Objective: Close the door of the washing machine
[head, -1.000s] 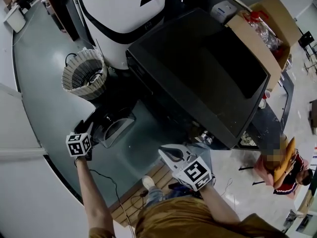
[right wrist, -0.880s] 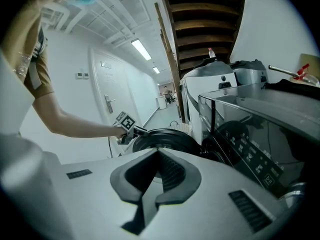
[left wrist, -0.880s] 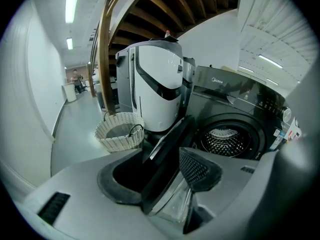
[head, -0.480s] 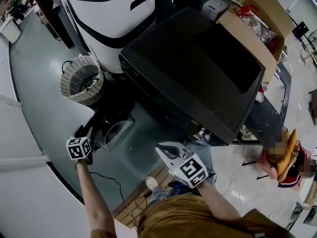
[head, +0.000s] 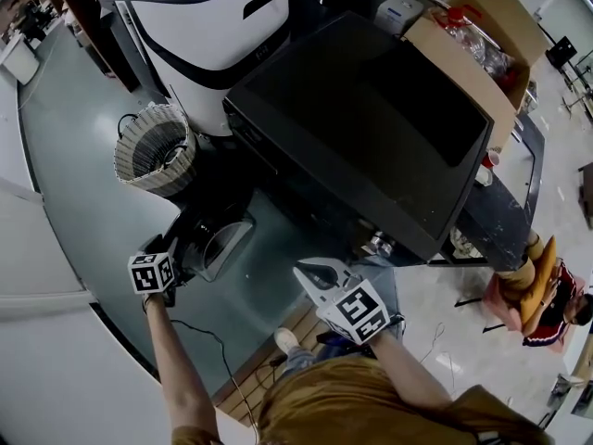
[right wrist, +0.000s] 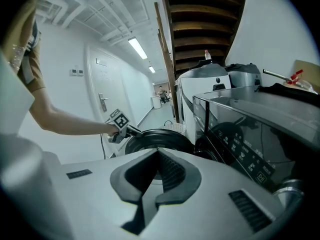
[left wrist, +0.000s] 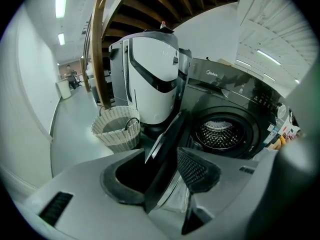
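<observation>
Door (left wrist: 162, 171) of the washing machine (left wrist: 250, 104) open, standing edge-on between the spread jaws of the left tool (left wrist: 161, 153). Jaws just closing, not yet clamped on it. Right tool (right wrist: 158, 156) pressed together, empty, at 4 o'clock from the door in head view, well apart.

A smooth grey-green floor (head: 83, 156) fills the left of the head view. A dark front-loading washing machine (head: 361, 119) stands on it, with a taller white-and-black machine (head: 208, 26) just beside it. A round woven basket (head: 153, 151) sits upright near both (its inside looks dark), and pale wooden slats (head: 298, 319) lie in front of the washing machine.
</observation>
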`<state>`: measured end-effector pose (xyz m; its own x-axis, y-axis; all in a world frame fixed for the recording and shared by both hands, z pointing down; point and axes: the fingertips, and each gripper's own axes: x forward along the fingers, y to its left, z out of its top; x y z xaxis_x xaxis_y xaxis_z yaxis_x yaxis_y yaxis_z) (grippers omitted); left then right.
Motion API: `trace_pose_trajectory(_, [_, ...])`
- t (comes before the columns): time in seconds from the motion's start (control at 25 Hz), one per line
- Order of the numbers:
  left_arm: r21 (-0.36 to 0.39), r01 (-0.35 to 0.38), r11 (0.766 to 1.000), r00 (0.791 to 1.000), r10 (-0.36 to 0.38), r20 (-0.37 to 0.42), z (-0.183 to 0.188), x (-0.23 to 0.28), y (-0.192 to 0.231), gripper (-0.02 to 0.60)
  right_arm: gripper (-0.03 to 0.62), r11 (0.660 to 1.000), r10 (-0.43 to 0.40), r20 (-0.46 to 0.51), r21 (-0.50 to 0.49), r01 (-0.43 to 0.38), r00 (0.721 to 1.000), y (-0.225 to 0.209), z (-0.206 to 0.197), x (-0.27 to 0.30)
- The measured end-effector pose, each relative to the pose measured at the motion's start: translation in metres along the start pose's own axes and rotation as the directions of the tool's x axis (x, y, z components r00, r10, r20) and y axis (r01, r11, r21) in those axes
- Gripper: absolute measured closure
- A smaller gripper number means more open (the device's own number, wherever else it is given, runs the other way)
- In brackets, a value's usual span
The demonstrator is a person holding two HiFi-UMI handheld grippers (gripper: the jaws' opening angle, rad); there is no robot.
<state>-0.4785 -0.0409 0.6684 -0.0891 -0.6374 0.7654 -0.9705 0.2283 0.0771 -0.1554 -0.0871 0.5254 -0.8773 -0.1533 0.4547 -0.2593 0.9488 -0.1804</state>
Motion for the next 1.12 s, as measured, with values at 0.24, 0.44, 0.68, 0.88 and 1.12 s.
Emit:
trace_pose_trajectory(0.24, [0.008,0.002,1.0,1.0,-0.001,-0.02,-0.005,-0.004,-0.009,0.368,0.582,1.0,0.003,0.003,-0.005,-0.003,1.0,0.003,0.0,-0.007])
trace_pose_trajectory(0.44, [-0.002,-0.018,1.0,1.0,0.018,-0.007,-0.008,-0.007,-0.017,0.37,0.581,1.0,-0.004,0.023,-0.03,0.005,1.0,0.006,0.009,-0.015])
trace_pose_trajectory(0.68, [-0.006,-0.014,1.0,1.0,0.014,-0.019,-0.014,-0.01,-0.03,0.377,0.582,0.998,-0.015,0.024,-0.058,0.017,1.0,0.008,0.007,-0.026])
trace_pose_trajectory(0.88, [-0.015,-0.037,0.999,0.999,0.036,-0.027,-0.02,-0.016,-0.041,0.38,0.582,0.998,-0.016,0.027,-0.061,0.017,1.0,0.01,0.006,-0.038])
trace_pose_trajectory(1.12, [-0.015,-0.027,1.0,0.999,0.026,-0.037,-0.025,-0.018,-0.057,0.39,0.582,0.996,-0.071,0.03,-0.043,0.072,0.997,0.003,-0.002,-0.056])
